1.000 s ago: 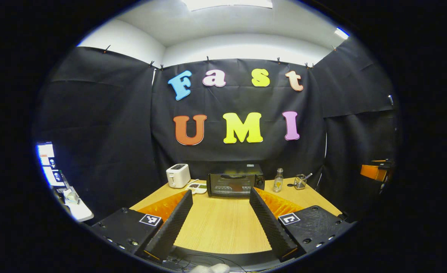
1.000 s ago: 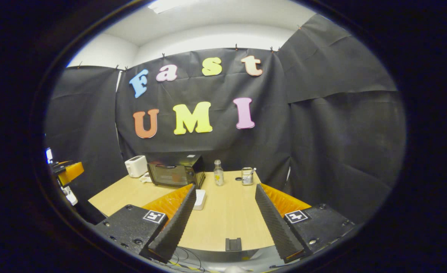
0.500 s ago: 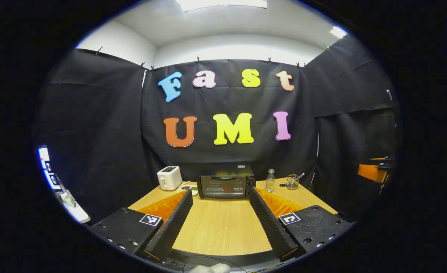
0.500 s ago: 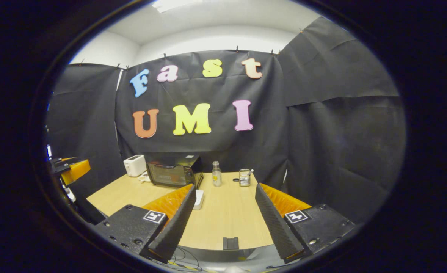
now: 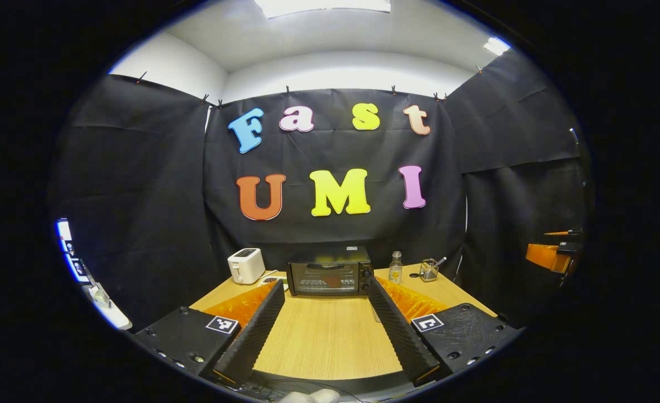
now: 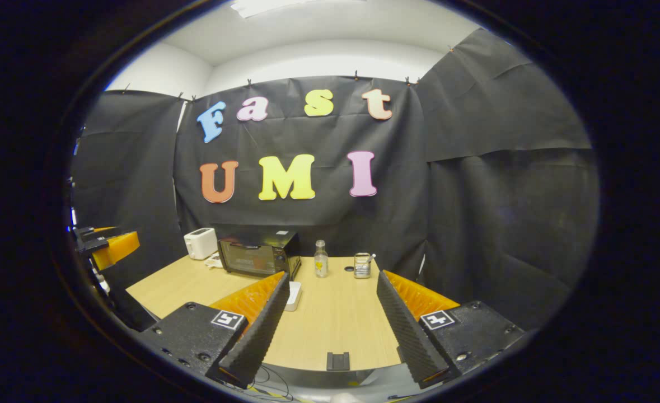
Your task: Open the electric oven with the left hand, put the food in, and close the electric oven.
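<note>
Jaws spread, empty — oven (image 5: 330, 277) well beyond, door shut.

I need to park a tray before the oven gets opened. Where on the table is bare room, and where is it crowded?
The table is bare in its near half, from the oven forward, between the left gripper fingers. Crowded along the back: toaster left of the oven, bottle and cup right. In the right gripper view, a small white box lies before the oven's corner.

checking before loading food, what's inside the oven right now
Through the shut glass door of the electric oven, a wire rack and a reddish patch show faintly; whether that is food cannot be told.
</note>
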### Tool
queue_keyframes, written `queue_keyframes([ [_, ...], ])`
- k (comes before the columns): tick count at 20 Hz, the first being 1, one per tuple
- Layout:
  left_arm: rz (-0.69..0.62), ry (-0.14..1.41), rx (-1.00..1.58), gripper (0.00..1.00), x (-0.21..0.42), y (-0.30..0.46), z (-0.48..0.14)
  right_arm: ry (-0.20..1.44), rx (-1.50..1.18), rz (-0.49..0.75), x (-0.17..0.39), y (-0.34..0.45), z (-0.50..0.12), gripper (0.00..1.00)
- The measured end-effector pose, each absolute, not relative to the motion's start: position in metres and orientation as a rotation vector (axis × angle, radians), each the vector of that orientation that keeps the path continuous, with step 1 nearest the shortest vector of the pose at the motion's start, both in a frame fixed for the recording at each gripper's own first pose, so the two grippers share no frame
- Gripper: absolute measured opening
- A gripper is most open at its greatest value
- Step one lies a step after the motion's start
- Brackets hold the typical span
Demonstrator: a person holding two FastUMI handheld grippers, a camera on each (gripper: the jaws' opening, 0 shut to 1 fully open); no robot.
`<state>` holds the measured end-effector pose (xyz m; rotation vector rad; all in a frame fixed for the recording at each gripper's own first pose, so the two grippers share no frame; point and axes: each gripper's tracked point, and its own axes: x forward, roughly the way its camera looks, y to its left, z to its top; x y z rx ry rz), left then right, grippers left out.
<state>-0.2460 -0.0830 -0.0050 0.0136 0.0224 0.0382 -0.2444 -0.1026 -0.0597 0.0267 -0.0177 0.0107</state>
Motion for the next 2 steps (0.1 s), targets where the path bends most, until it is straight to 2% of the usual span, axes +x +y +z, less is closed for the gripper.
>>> queue_keyframes([
  [2, 0.041, 0.028, 0.012, 0.96, -0.2476, -0.0852, -0.005, -0.012, 0.032, 0.015, -0.2428, -0.1032, -0.0611, 0.96],
])
